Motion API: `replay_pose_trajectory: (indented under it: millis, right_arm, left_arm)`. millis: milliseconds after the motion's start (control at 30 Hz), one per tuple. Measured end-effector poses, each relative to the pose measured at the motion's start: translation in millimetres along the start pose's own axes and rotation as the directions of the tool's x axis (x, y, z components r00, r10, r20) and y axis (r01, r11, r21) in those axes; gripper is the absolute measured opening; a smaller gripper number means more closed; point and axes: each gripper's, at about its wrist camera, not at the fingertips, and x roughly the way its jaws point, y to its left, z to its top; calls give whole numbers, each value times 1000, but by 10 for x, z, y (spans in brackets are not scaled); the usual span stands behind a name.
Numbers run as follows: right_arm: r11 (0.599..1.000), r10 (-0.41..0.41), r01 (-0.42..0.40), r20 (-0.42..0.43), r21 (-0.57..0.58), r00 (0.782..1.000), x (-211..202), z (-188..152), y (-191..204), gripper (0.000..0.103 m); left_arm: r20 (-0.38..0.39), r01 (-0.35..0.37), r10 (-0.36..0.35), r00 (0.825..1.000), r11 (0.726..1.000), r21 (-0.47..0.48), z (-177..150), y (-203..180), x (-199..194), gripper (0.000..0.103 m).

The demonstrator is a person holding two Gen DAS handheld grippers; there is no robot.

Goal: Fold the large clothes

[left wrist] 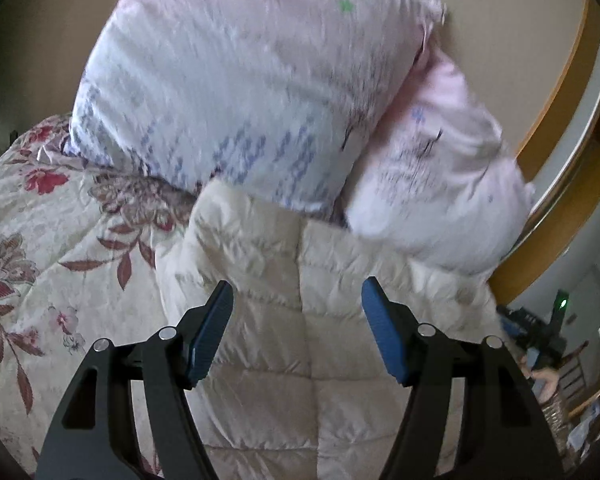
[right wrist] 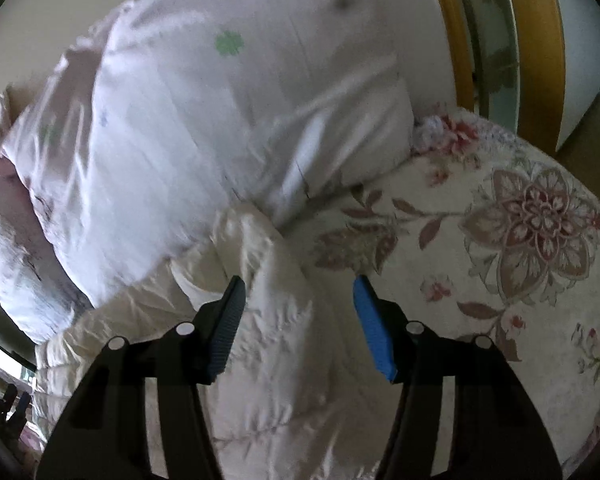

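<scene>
A cream quilted puffer jacket (left wrist: 300, 288) lies on a floral bedspread (left wrist: 40, 232), its far end against two pale pillows. My left gripper (left wrist: 298, 300) is open just above the jacket's middle, holding nothing. In the right wrist view the same jacket (right wrist: 276, 320) shows with a bunched sleeve or edge rising between the jaws. My right gripper (right wrist: 298, 300) is open over that bunched part, holding nothing. Both views are blurred.
Two large pink-white pillows (left wrist: 240, 92) lean against the beige wall at the bed's head; they also show in the right wrist view (right wrist: 204, 128). A wooden door frame (left wrist: 560, 120) stands to the right. Floral bedspread (right wrist: 500, 240) extends right of the jacket.
</scene>
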Motion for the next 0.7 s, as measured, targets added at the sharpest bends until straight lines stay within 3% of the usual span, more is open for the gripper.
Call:
replay_pose_trajectory:
  millis: [167,233,333,467,700]
  right_arm:
    - [999,4,-5,-38,-39,999,116,-77,39,49]
    - [998,16,-20,-49,-64,999,145,-101,82,25]
    - [994,8,-9,-14,-108,1000,124,-131,155,11]
    - [994,-15,21,57,-110,998,37,-110,182,9]
    - [991,-104,106,37,-85,994,209,-136,151,9]
  left_arm:
    - [-30,-35,36,999,999,32,-54,-19,139,67]
    - [-32,-47,49,998,998,44,-59,-32,174,67]
    - [-31,-67,69,997,996,54,-63,-47,217,67]
    - [-34,-93,95,995,994,50,-61,-39,303,67]
    - [-34,-139,140,990,990,7,-62,66,455,67]
